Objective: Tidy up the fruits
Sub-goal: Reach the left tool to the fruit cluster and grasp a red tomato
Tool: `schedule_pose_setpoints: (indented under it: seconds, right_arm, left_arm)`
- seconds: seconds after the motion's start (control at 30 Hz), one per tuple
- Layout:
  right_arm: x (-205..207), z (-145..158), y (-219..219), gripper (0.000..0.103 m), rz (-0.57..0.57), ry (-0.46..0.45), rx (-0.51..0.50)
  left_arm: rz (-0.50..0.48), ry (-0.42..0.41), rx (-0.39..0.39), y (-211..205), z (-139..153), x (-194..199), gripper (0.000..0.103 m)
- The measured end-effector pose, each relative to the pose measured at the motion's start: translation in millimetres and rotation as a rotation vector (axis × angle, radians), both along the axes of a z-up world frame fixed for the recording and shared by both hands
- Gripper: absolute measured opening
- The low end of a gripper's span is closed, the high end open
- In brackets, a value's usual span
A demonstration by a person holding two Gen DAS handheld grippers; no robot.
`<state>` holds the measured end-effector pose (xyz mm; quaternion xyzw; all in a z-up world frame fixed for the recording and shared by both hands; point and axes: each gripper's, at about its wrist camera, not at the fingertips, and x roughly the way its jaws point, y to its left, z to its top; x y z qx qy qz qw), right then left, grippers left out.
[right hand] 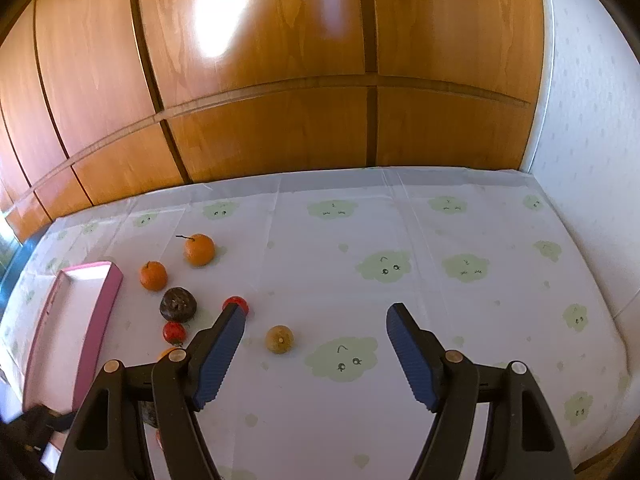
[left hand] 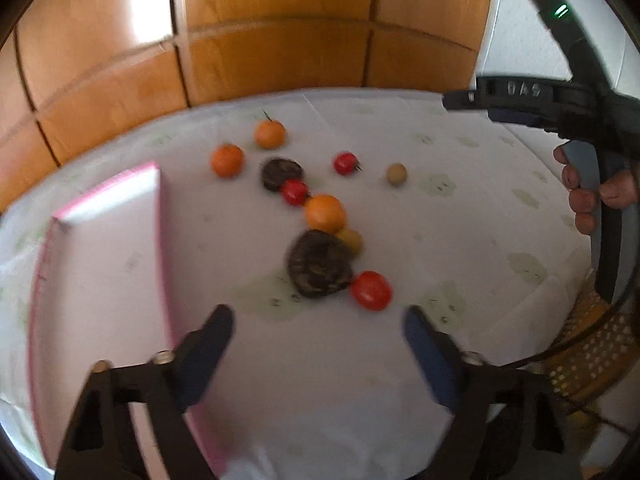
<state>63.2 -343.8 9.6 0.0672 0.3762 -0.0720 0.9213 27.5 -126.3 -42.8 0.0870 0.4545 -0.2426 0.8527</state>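
Fruits lie scattered on the white tablecloth (left hand: 460,200): oranges (left hand: 325,213), red tomatoes (left hand: 371,290), dark brown fruits (left hand: 320,265) and small tan fruits (left hand: 397,174). A pink tray (left hand: 100,264) lies at the left, nothing in it. My left gripper (left hand: 318,320) is open and empty, just short of the nearest dark fruit and tomato. My right gripper (right hand: 316,312) is open and empty above a tan fruit (right hand: 279,339); in the left wrist view its body (left hand: 560,108) hangs at the upper right. The right wrist view also shows oranges (right hand: 199,249), a dark fruit (right hand: 178,304), tomatoes (right hand: 174,332) and the tray (right hand: 68,320).
A wooden panelled wall (right hand: 280,80) stands behind the table. A white wall (right hand: 592,100) is at the right. A woven chair seat (left hand: 592,352) shows past the table's right edge.
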Motion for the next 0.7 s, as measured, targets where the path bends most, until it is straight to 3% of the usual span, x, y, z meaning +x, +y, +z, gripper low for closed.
schedule_pose_setpoints:
  seconds: [0.13, 0.3, 0.37, 0.5, 0.7]
  right_arm:
    - [-0.6, 2.1, -1.7, 0.075, 0.002, -0.013, 0.016]
    - [-0.4, 2.9, -1.1, 0.075, 0.007, -0.021, 0.028]
    - [0.1, 2.6, -0.3, 0.075, 0.012, -0.02, 0.026]
    - [1.7, 1.1, 3.3, 0.075, 0.029, -0.012, 0.019]
    - [6.0, -5.6, 14.0, 0.072, 0.099, 0.029, 0.035]
  left_arm:
    - [0.018, 0.109, -0.038, -16.8, -16.2, 11.4, 0.07]
    - [0.039, 0.159, -0.057, -38.5, -29.2, 19.8, 0.064]
    - [0.048, 0.157, -0.044, -46.2, -33.2, 24.4, 0.058]
    - [0.041, 0.105, 0.009, -54.2, -40.3, 27.8, 0.03]
    - [-0.016, 0.067, -0.009, -34.4, -29.4, 11.7, 0.029]
